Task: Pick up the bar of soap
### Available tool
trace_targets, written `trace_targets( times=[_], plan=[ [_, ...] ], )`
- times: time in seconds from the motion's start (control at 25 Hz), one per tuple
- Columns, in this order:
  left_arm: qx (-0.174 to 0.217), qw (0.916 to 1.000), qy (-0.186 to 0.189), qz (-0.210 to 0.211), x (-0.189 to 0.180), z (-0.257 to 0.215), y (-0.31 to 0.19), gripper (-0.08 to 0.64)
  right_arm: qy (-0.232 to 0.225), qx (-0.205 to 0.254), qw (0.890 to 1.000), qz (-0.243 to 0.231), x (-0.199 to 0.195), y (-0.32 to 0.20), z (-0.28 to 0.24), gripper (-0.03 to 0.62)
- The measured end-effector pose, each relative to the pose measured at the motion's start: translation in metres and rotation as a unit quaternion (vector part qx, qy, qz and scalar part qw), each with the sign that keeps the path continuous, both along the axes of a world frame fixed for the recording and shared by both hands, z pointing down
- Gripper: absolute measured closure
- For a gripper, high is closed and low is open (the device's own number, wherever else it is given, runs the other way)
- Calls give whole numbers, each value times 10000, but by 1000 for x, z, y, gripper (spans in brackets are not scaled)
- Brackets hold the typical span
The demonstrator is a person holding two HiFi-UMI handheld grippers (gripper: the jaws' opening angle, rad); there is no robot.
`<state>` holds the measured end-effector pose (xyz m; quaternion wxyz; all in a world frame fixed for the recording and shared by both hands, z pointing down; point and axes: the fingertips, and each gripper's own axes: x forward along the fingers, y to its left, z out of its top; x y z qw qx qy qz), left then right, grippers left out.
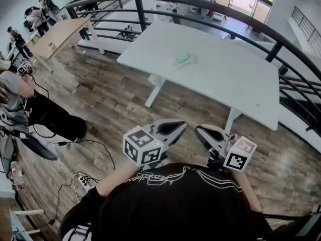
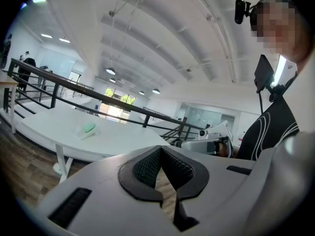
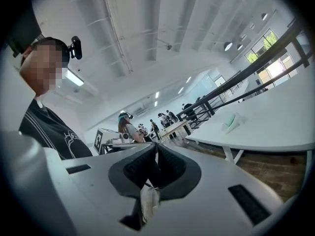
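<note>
Left tool (image 1: 179,127) and right tool (image 1: 199,130), both pressed together and empty, hang well apart from the green soap (image 1: 183,57).

The left hand-held gripper (image 2: 160,147) is matt grey plastic with ribbed black pads (image 2: 145,168) (the floor (image 2: 19,171) is grained wood).
</note>
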<state>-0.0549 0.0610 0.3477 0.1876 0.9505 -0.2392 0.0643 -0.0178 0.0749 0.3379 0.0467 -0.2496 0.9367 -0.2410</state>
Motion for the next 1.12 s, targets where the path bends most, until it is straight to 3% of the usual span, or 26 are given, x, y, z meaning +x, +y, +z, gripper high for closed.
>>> trace_targets(
  times=[0.36,0.6,0.84,1.12],
  plan=[
    [79,9999,-29,-62,-11,4,-9,552,139,68,9998,-136,-11,-9,6,574],
    [75,9995,-160,-274,-20,10,-25,552,-92,29,9993,-353,-19,-34,10,574],
    [-47,9986,-198,-478,-24,23,-78,551,-99,64,9986,-513,-22,-91,20,574],
    [-146,9989,-210,-384,-18,28,-122,552,-113,-85,9989,-456,-19,-138,27,574]
  ],
)
